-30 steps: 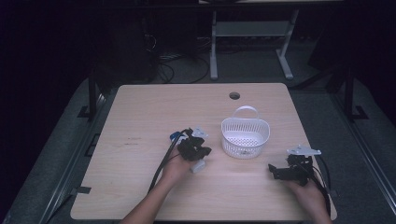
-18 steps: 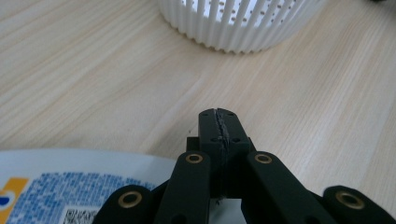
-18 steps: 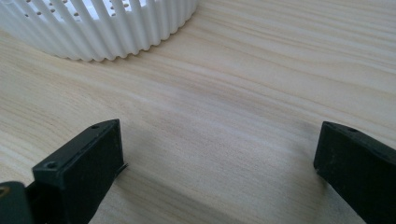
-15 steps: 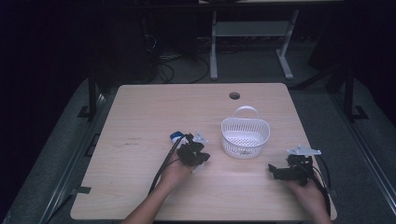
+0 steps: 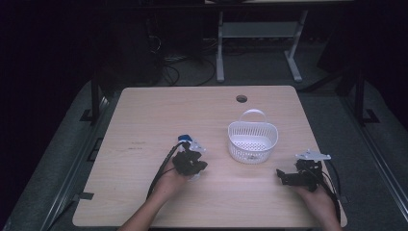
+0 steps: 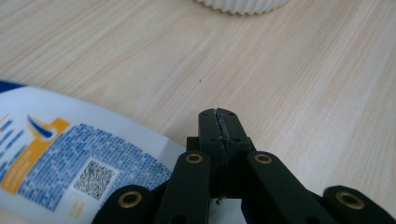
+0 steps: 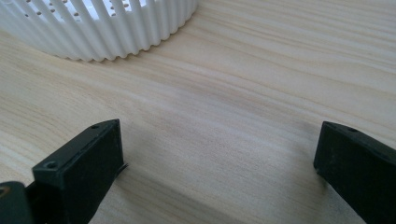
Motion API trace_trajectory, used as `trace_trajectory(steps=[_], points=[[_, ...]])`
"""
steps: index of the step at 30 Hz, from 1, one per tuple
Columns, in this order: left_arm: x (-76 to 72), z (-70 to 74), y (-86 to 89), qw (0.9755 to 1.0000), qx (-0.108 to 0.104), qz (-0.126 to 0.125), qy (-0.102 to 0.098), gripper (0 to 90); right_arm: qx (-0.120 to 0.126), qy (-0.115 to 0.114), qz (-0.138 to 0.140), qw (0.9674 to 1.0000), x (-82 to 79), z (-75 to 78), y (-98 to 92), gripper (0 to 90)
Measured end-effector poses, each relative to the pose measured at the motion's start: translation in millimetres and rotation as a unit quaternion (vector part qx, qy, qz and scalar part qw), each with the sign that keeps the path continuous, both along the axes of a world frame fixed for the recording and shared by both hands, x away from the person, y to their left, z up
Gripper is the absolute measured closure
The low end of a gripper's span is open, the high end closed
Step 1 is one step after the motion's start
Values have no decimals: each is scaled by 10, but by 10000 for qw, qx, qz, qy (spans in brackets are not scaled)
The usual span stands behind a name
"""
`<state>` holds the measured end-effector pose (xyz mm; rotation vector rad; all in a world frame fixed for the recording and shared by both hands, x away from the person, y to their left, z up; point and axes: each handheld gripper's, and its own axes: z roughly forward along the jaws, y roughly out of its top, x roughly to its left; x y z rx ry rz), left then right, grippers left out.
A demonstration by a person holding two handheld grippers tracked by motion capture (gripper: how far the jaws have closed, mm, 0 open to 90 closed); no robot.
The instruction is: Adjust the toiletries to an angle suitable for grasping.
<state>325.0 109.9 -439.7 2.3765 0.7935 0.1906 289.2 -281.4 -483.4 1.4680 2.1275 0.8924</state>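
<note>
Left gripper (image 6: 219,122) beside tube (image 6: 70,144)

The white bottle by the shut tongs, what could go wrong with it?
The left tongs are shut with nothing between them, and the white bottle lies beside them, so they might shove or roll it instead of gripping. The white basket stands close by and looks light, so a pushed bottle or a careless swing could knock it.

The right gripper (image 7: 219,158) hung low over the wooden table (image 7: 261,93), its two black jaws spread wide with bare wood between them. A white slatted basket (image 7: 112,28) stood beyond, toward the upper left.
</note>
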Motion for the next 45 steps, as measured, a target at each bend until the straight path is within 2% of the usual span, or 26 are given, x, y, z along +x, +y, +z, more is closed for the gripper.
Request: trace_trajectory(steps=[7,12,17,22,26,45], points=[[-56,-8,135,10000,-6,65,21,900,-1,1,1,10000,0,0,0,9],[-97,-16,234,9999,98,73,23,900,-1,0,1,10000,0,0,0,9],[-127,-22,322,9998,105,154,35,899,-2,-1,0,10000,-1,0,0,9],[-153,-15,434,9996,242,172,8,900,-1,-1,-1,10000,-3,0,0,8],[-161,-22,551,9993,214,315,17,899,0,-2,-4,10000,-3,0,0,9],[-212,4,935,9975,284,649,-4,899,1,-1,-14,10000,-4,0,1,8]])
